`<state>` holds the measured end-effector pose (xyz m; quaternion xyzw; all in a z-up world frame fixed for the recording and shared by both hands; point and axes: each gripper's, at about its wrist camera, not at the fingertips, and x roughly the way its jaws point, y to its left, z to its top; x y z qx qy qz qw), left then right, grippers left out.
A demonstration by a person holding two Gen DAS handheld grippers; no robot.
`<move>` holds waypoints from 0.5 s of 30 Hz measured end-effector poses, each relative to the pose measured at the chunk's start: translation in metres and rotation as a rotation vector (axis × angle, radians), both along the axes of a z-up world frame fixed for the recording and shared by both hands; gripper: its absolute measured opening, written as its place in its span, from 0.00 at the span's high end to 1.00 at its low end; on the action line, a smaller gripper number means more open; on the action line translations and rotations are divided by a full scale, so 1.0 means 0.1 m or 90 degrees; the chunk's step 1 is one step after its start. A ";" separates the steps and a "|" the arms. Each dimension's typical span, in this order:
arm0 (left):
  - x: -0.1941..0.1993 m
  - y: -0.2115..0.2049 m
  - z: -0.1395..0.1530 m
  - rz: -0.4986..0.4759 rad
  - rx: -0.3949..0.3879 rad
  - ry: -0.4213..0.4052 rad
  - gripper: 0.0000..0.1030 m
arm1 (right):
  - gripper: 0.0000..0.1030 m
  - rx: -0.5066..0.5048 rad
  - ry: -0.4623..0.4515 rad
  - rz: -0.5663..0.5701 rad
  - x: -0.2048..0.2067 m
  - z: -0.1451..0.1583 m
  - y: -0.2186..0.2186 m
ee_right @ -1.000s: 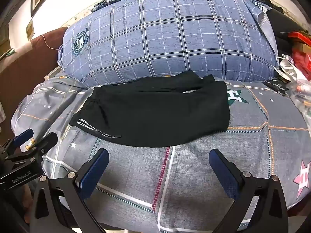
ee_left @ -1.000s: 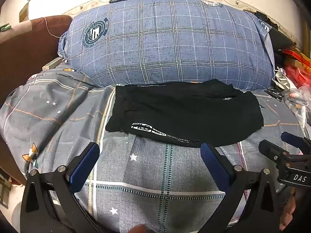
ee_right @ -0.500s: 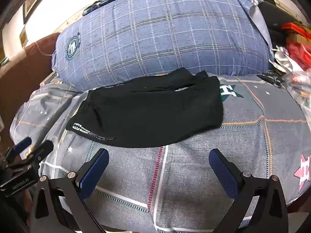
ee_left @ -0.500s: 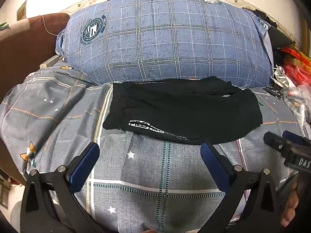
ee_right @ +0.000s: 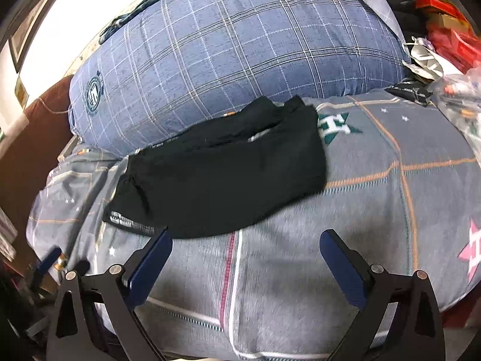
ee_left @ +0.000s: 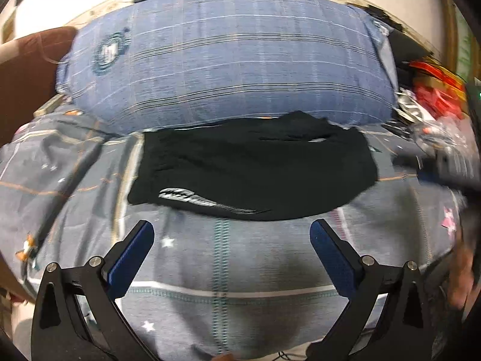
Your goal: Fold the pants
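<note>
— Bedding first: one bed (ee_left: 246, 273) under a grey checked cover with small stars, one large blue plaid pillow (ee_left: 228, 60) lying across its far side, one brown headboard or sofa edge (ee_left: 27, 69) to the left, one heap of red and clear packaging (ee_right: 451, 39) at the right. How many garments?

— One. Pants (ee_left: 252, 171), black, already doubled into a flat oblong, white lettering along the near left hem. They lie on the cover, their far edge touching the foot of the pillow.

— Grippers?

— Two. Left gripper (ee_left: 230, 231): two blue-padded fingers, jaws spread wide, nothing between them. Right gripper (ee_right: 243, 240): same build, jaws likewise spread wide and holding nothing.

— Position of the pants against the jaws?

— Left wrist view: pants sit just beyond the fingertips, roughly centred between them, not touching. Right wrist view: the garment lies ahead and off to the left; the left fingertip overlaps the lettered hem in the picture, though contact I cannot tell. The right finger points at bare cover.

— Pose?

— Both held low over the near side of the bed, aimed toward the pillow. Right wrist view is tilted, so the bed slopes down leftward. A blurred hand (ee_left: 464, 273) shows at the right edge of the left view, and the left gripper's tip appears blurred at the lower left of the right view.
</note>
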<state>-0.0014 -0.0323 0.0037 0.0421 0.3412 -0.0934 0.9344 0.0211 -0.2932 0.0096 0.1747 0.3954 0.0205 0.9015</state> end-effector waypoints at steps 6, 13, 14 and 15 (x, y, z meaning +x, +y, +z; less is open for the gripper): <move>0.33 -0.44 0.21 -0.074 -0.012 0.005 0.00 | 0.04 0.001 0.068 0.026 0.83 0.32 -0.43; 0.92 -0.89 -0.03 -0.164 -0.037 0.063 0.00 | 0.15 0.105 0.078 -0.005 1.18 -0.11 -0.96; 0.97 -0.87 -0.10 -0.165 -0.047 0.073 0.00 | 0.21 0.120 0.112 -0.023 1.19 -0.24 -1.00; 1.02 -0.84 -0.18 -0.160 -0.055 0.087 0.00 | 0.34 0.131 0.132 -0.025 1.22 -0.33 -1.03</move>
